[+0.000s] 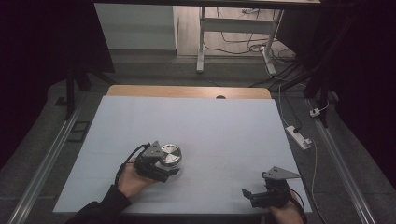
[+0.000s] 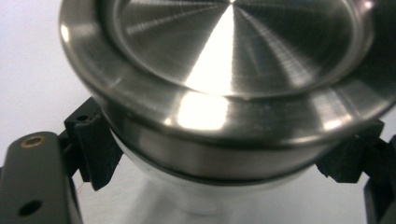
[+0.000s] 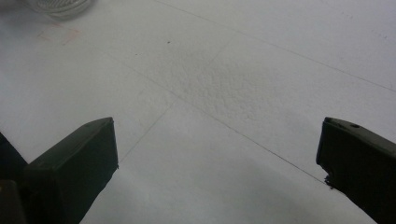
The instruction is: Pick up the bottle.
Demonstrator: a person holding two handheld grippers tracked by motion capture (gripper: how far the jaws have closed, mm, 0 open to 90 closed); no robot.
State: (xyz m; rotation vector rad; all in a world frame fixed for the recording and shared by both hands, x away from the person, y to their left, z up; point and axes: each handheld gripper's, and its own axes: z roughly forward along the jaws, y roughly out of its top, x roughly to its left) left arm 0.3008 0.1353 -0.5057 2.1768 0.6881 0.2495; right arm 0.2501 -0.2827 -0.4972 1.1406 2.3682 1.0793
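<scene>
1. The left gripper [image 1: 161, 169], lower left of centre in the high view, is clamped on the steel container [image 1: 170, 155]; its black pads [image 2: 95, 149] pinch the body under the lid rim.
2. The polished, curved metal may slip or tilt if lifted quickly.
3. The right gripper [image 1: 261, 195] rests at lower right, jaws wide and empty.
4. No readable writing appears on the white table [image 1: 224, 126].

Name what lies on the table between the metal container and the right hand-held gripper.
Nothing: in the high view the stretch of pale table between the metal container and the right hand-held gripper is bare.
</scene>
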